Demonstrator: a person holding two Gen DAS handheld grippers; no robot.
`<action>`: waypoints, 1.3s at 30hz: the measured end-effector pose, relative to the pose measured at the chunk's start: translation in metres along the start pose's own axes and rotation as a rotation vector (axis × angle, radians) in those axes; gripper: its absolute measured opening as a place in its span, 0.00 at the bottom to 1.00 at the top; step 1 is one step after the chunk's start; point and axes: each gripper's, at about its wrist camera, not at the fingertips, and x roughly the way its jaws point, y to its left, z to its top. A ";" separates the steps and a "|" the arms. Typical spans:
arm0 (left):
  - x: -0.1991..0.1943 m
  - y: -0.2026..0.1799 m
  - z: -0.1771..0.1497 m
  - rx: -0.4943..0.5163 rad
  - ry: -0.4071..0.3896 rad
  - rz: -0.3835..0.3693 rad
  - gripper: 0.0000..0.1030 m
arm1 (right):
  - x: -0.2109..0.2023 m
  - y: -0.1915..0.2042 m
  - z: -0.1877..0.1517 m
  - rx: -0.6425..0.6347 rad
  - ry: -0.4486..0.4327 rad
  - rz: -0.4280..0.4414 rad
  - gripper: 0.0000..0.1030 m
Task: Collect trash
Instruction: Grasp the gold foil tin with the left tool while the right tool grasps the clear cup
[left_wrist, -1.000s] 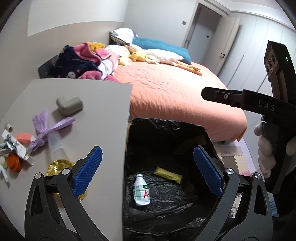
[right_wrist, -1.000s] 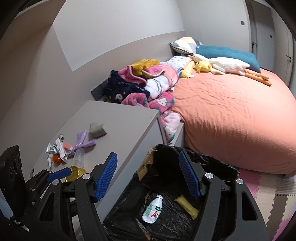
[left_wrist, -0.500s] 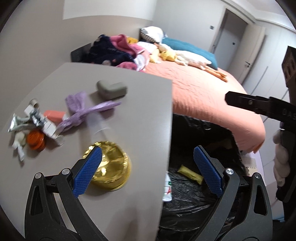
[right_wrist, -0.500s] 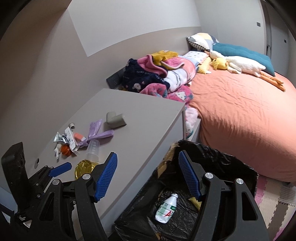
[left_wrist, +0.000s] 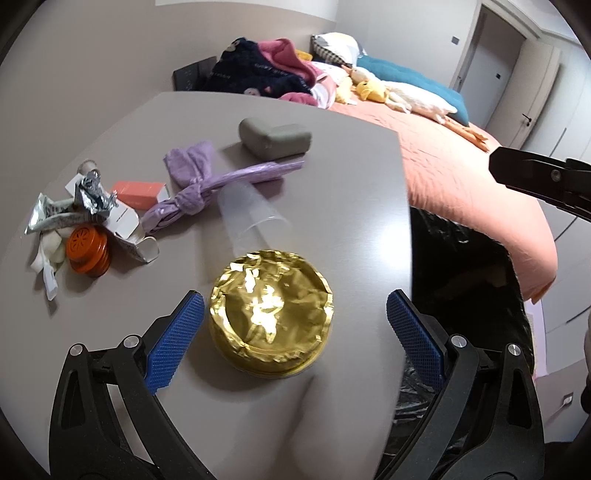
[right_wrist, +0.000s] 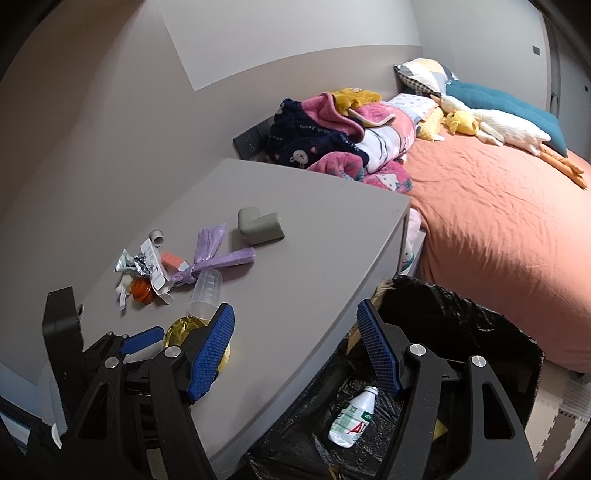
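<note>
- The left tool (left_wrist: 293, 339) hangs over the grey tabletop (left_wrist: 347, 206) with its blue-padded jaws spread wide and nothing gripped; a round gold foil-covered container (left_wrist: 271, 314) sits between them, clear of both pads.
- A clear plastic cup (left_wrist: 249, 214) lies on its side just behind the gold container, its mouth towards it.
- A knotted purple plastic bag (left_wrist: 207, 186) lies beside the cup, and a grey L-shaped foam corner guard (left_wrist: 275, 138) sits further back.
- To the left is a small heap of rubbish: an orange ribbed cap (left_wrist: 86, 247), a crumpled silver foil wrapper (left_wrist: 66, 206), a small salmon-pink box (left_wrist: 138, 192) and white paper scraps (left_wrist: 125, 221).
- The right tool (right_wrist: 295, 354) is also open and empty, held over the tabletop's edge, its left pad above the tabletop and its right pad above the black-lined trash bin (right_wrist: 461, 321).
- In the bin lies a small white plastic bottle with a green and red label (right_wrist: 351, 419).
- The bin stands against the tabletop's side, next to the bed with an orange sheet (right_wrist: 498, 229).
- A pile of pink and navy clothes (right_wrist: 332, 140) sits at the bed's near corner, with a white plush goose (right_wrist: 506, 127) and teal pillow (right_wrist: 509, 103) beyond.
</note>
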 end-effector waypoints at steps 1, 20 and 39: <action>0.001 0.001 0.000 -0.001 0.001 -0.001 0.93 | 0.002 0.002 0.000 -0.003 0.004 0.002 0.68; -0.002 0.034 -0.009 -0.028 0.015 -0.030 0.70 | 0.061 0.055 0.006 -0.075 0.130 0.120 0.68; -0.021 0.089 -0.016 -0.138 0.001 0.011 0.70 | 0.131 0.101 0.005 -0.101 0.234 0.167 0.60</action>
